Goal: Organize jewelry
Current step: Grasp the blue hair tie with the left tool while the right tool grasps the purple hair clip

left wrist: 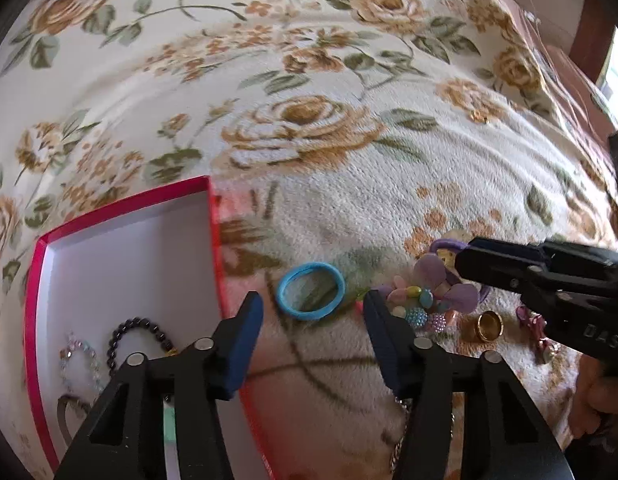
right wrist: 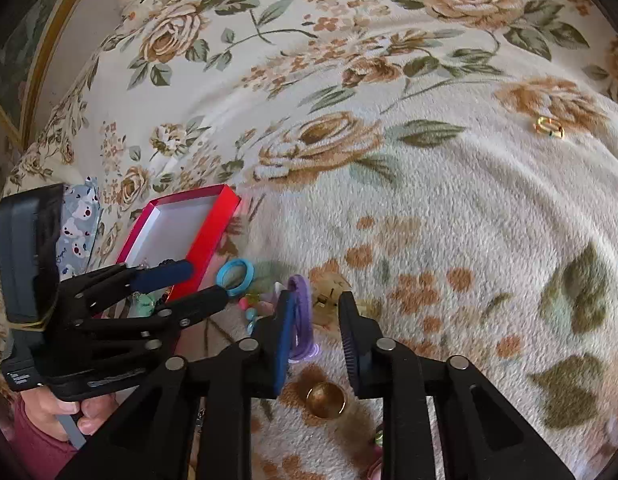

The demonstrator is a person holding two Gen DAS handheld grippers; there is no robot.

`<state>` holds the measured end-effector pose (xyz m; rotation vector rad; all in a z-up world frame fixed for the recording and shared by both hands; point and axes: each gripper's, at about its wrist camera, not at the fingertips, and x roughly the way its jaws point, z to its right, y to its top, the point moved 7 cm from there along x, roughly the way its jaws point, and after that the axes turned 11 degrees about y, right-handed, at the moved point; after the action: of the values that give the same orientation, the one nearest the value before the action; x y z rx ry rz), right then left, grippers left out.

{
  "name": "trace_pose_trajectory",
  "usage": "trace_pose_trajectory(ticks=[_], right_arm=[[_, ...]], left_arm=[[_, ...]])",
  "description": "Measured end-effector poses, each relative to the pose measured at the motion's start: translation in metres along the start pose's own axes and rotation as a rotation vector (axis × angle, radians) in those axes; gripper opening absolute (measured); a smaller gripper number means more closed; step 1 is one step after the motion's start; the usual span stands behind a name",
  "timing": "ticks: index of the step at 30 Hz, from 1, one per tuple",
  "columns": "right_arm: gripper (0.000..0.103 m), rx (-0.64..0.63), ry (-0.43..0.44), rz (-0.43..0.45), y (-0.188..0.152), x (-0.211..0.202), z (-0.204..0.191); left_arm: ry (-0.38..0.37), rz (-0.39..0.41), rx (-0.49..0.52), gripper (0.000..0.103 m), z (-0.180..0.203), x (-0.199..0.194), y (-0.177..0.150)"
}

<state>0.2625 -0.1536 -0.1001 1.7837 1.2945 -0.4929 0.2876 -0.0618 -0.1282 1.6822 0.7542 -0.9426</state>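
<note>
The left gripper [left wrist: 313, 316] hangs with its jaws wide apart over the flowered blanket [left wrist: 309, 60], holding nothing, just beside the red box [left wrist: 215, 240] and pointing at the blue ring [left wrist: 310, 291] that lies on the blanket between its tips. The right gripper [right wrist: 317, 316] is also spread and empty, low over the pile of loose pieces: a purple hair tie [right wrist: 303, 312] sits against its left finger, and a gold ring [right wrist: 325, 399] lies below its jaws.

The box already holds a dark bead bracelet [left wrist: 143, 334] and a pale bead bracelet [left wrist: 79, 356], so the sorting looks partly done. The step in hand seems to be picking the next piece.

Next, the left gripper likely needs to drop lower and pinch the blue ring's rim. The plush pile could let a thin ring sink or slip. A gold earring [right wrist: 549, 127] lies well apart, far up the blanket.
</note>
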Motion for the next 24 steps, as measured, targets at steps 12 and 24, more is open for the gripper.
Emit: trace_pose_trajectory(ticks=[12, 24], right_arm=[[0.021, -0.003, -0.002, 0.043, 0.004, -0.025, 0.002], [0.041, -0.039, -0.086, 0.041, -0.019, -0.041, 0.004]], left_arm=[[-0.081, -0.035, -0.02, 0.002, 0.008, 0.019, -0.002], [-0.147, 0.004, -0.114, 0.002, -0.006, -0.018, -0.019]])
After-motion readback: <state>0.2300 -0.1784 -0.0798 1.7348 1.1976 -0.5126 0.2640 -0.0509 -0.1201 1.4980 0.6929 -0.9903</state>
